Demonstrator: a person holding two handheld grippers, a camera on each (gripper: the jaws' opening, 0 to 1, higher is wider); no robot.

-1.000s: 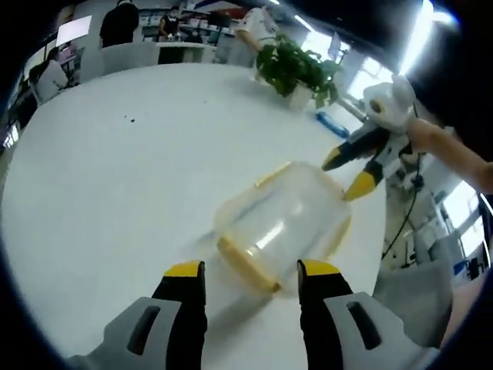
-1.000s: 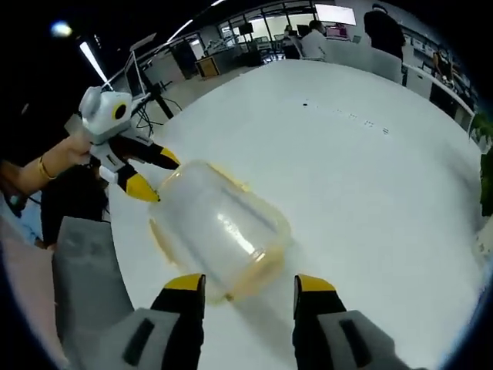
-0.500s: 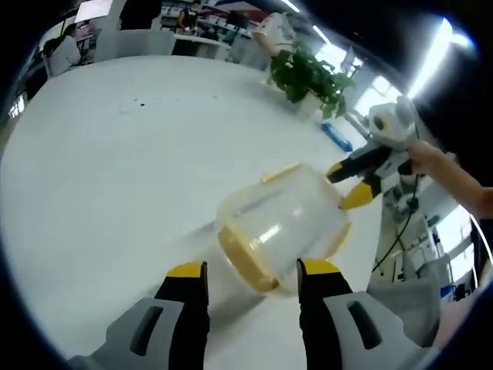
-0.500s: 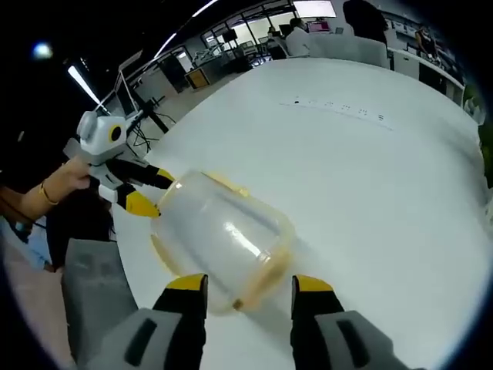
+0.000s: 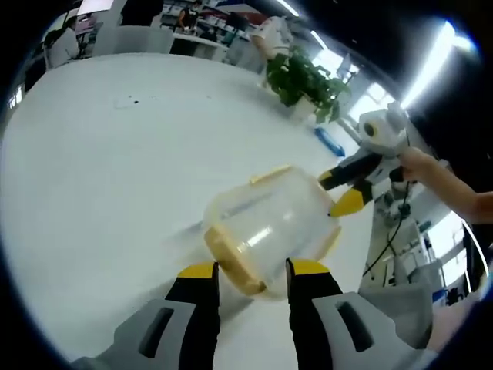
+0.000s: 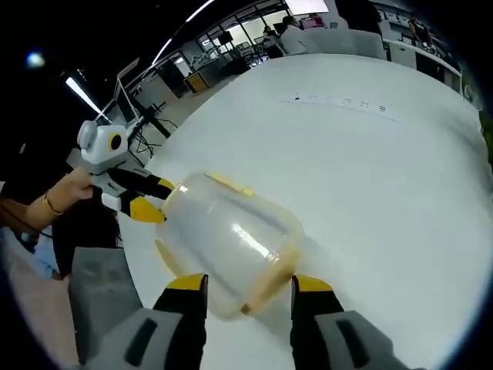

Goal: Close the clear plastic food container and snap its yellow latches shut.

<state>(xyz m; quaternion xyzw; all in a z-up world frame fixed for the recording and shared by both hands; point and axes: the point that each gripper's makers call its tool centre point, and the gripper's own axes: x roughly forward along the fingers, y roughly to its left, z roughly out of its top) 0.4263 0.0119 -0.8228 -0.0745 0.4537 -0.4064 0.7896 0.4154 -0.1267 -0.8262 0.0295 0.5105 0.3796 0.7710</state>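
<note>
Broad white table point(image 5: 92, 177), mostly bare, with the clear plastic food container point(image 5: 266, 227) sat near its edge, lid on and yellow trim round the rim. Left gripper point(image 5: 250, 271) parted to either side of the container's near end, close on a yellow latch point(image 5: 229, 258), not clamped so far as could be told. Right gripper point(image 6: 243, 284) likewise spread at the opposite end, jaws bracketing the rim rather than biting it.

Best done, by judgement, as a squeeze from both ends at once: each latch pressed flat toward the wall, one gripper bracing while the other snapped, since a light tub would likely skid on the smooth top.

Plenty of open room toward the table's middle. Less on the near side: table edge just beside the container, a grey chair point(image 6: 100, 297) below it. Potted plant point(image 5: 304, 77) and a small blue object point(image 5: 330, 143) well apart.
</note>
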